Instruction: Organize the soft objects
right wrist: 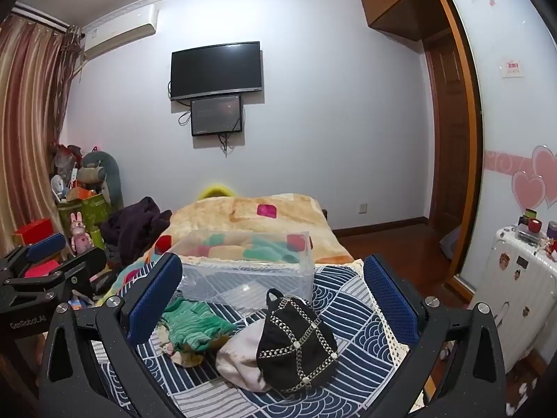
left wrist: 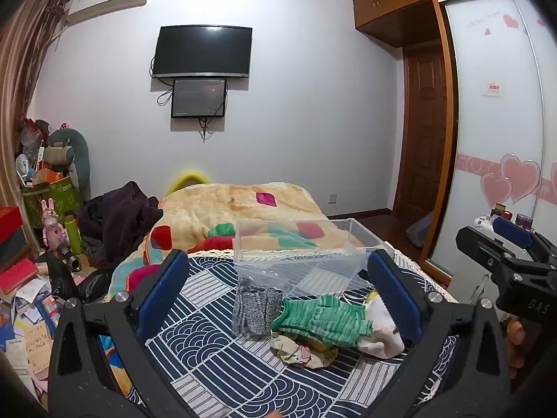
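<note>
A clear plastic box (left wrist: 299,244) stands empty on the navy patterned cloth (left wrist: 216,358) on the bed. In front of it lie grey socks (left wrist: 256,308), a green knit glove (left wrist: 323,317), a floral cloth (left wrist: 299,351) and a white soft item (left wrist: 383,334). My left gripper (left wrist: 278,292) is open above this pile. In the right wrist view the box (right wrist: 243,271) is ahead, with the green glove (right wrist: 191,327), a white item (right wrist: 240,358) and a black chain-trimmed cap (right wrist: 296,345) in front. My right gripper (right wrist: 275,296) is open above the cap. The right gripper also shows in the left wrist view (left wrist: 504,244).
A beige blanket (left wrist: 243,205) covers the far bed. Dark clothes (left wrist: 122,219) and clutter (left wrist: 31,278) lie left. A white suitcase (right wrist: 515,296) stands right by the wardrobe (right wrist: 515,104). The left gripper shows at the right wrist view's left edge (right wrist: 41,261).
</note>
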`<act>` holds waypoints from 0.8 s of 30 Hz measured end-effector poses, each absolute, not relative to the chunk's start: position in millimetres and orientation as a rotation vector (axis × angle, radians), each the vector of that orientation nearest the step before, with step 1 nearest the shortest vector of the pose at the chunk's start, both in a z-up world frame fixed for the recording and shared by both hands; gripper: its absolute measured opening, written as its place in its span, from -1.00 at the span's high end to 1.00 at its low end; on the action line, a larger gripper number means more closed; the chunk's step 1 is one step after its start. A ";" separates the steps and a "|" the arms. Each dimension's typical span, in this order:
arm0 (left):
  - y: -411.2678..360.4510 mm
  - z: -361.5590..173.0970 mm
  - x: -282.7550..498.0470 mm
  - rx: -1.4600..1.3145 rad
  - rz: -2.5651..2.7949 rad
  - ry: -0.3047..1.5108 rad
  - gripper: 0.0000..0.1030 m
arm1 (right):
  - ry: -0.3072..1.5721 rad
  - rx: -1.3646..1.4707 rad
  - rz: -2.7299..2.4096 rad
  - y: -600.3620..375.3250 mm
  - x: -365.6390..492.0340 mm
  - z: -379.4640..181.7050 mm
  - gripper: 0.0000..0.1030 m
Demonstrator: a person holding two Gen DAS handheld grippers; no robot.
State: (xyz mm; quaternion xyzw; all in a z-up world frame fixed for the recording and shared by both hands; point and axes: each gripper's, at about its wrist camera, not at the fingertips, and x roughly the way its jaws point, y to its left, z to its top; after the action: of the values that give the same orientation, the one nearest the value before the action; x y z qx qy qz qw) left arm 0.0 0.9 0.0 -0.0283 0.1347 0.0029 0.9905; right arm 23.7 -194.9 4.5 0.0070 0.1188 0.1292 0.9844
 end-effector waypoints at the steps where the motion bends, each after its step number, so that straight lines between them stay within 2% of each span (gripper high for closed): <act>1: 1.4 0.1 0.0 -0.059 0.005 0.271 -1.00 | 0.237 0.014 0.259 -195.6 22.9 4.1 -1.00; 24: 0.7 -0.6 0.9 -0.060 0.000 0.267 -1.00 | 0.235 0.009 0.256 -195.0 20.5 4.2 -1.00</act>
State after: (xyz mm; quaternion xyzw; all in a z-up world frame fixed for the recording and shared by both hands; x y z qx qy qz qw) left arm 0.9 0.7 -0.6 -0.0301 0.1329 0.0002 0.9907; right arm 20.5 -195.0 4.2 0.0046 0.1171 0.1275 0.9849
